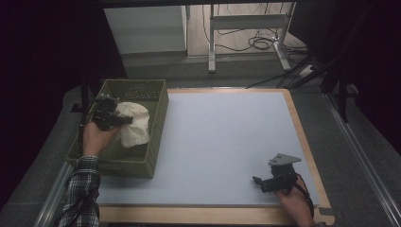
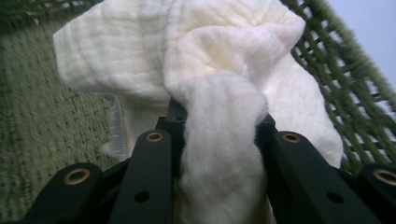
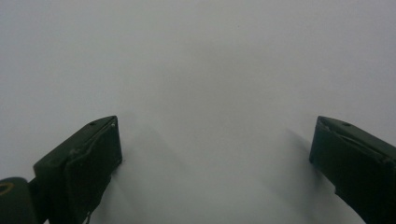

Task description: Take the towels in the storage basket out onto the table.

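- My left hand (image 1: 94,137), in a plaid sleeve (image 1: 82,189), reaches over the near wall of the green basket (image 1: 120,166) at the desk's left edge, holding the left gripper (image 1: 124,120) roughly level above the basket's inside.
- Its jaws are clamped on a bunched fold of the white cloth (image 2: 219,135); the rest of the cloth hangs and billows inside the basket, near its right wall.
- My right hand (image 1: 294,201) rests at the near right corner of the blue desk (image 1: 222,142), with the right gripper (image 1: 256,180) pointing left, jaws spread wide over bare surface.
- No readable writing is visible.
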